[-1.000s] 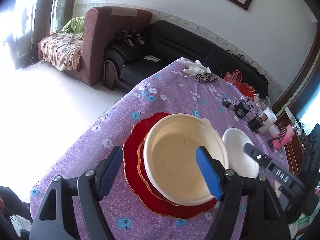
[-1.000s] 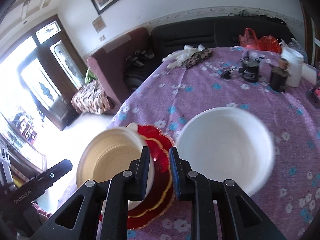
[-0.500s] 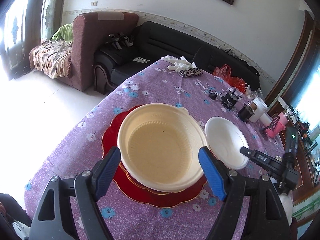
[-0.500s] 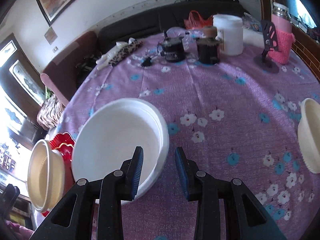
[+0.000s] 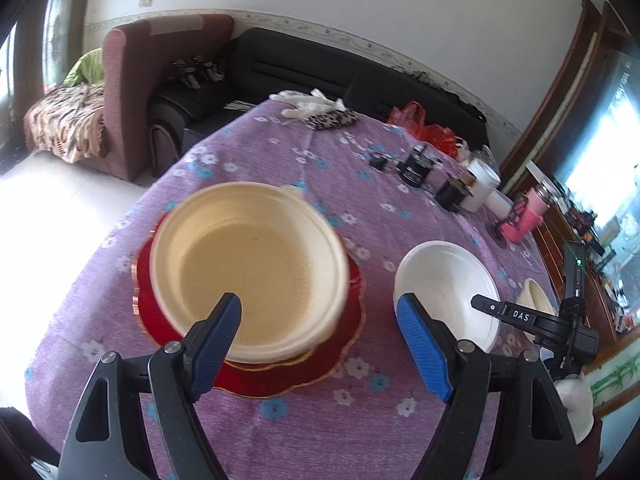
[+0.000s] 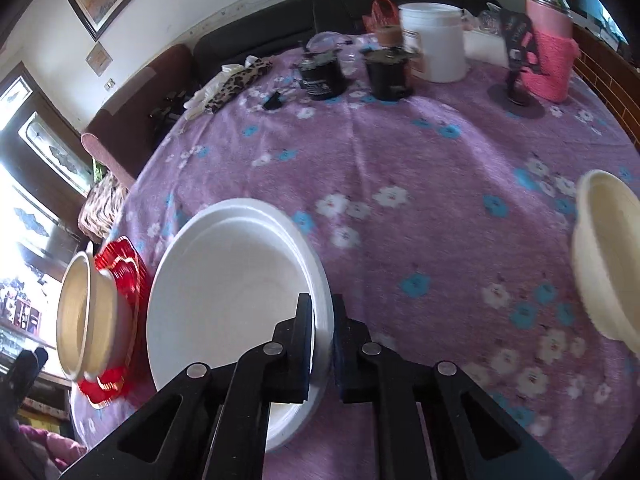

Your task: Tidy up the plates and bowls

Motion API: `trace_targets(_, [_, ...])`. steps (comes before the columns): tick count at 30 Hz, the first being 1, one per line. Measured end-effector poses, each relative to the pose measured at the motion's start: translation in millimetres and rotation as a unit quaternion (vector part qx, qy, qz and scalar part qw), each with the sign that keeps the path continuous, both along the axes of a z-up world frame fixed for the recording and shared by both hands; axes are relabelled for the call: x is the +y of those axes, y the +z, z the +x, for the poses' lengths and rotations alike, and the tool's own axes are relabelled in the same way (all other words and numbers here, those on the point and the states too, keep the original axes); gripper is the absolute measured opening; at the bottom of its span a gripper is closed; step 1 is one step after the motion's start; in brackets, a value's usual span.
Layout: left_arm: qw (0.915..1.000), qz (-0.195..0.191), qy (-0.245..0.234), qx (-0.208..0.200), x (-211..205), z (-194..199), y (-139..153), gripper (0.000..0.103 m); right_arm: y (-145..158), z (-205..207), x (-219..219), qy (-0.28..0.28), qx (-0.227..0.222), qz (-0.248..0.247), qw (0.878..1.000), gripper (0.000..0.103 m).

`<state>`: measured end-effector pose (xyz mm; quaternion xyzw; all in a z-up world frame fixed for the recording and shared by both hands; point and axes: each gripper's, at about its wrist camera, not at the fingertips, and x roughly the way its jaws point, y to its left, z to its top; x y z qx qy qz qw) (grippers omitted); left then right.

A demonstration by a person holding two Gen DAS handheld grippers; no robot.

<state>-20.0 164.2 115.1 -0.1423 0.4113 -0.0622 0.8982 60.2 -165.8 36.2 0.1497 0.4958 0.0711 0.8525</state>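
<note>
A cream bowl (image 5: 248, 268) sits on stacked red plates (image 5: 340, 340) on the purple flowered tablecloth. My left gripper (image 5: 320, 324) is open above the cloth, its left blue finger over the bowl's near rim. A white plate (image 5: 444, 288) lies to the right of the red plates. My right gripper (image 6: 322, 320) is shut on the rim of that white plate (image 6: 228, 300). A second cream bowl (image 6: 604, 256) sits at the right edge of the right wrist view; it also shows small in the left wrist view (image 5: 536, 304). The first cream bowl (image 6: 80, 316) shows at left there.
At the table's far side stand two black jars (image 6: 322, 76), a white tub (image 6: 434, 42), a pink wrapped bottle (image 6: 550, 60), a black stand (image 6: 516, 60), a leopard pouch (image 6: 240, 84) and white gloves. A black sofa (image 5: 320, 64) and brown armchair (image 5: 160, 72) lie beyond.
My right gripper has closed onto the white plate's rim, after standing open half a second ago. My left gripper has shifted right, so the cream bowl sits left of centre.
</note>
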Motion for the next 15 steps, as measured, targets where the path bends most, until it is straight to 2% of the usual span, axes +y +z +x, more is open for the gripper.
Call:
trace_targets(4, [0.9986,-0.024,-0.041,0.023,-26,9,-7,0.08,-8,-18,-39,-0.005,0.03,-0.007,1.0,0.01])
trace_targets(8, [0.9951,-0.043,-0.073,0.05,-56,15,-17,0.08,-20,-29,-71,-0.037,0.033,-0.015,0.999,0.014])
trace_targets(12, [0.9932,-0.029,-0.096,0.058,-84,14,-24,0.079,-31,-41,-90,-0.053,0.028,0.0,0.998,0.021])
trace_targets(15, [0.9918,-0.02,-0.107,0.068,-96,13,-30,0.079,-34,-44,-96,-0.055,0.025,0.013,0.998,0.022])
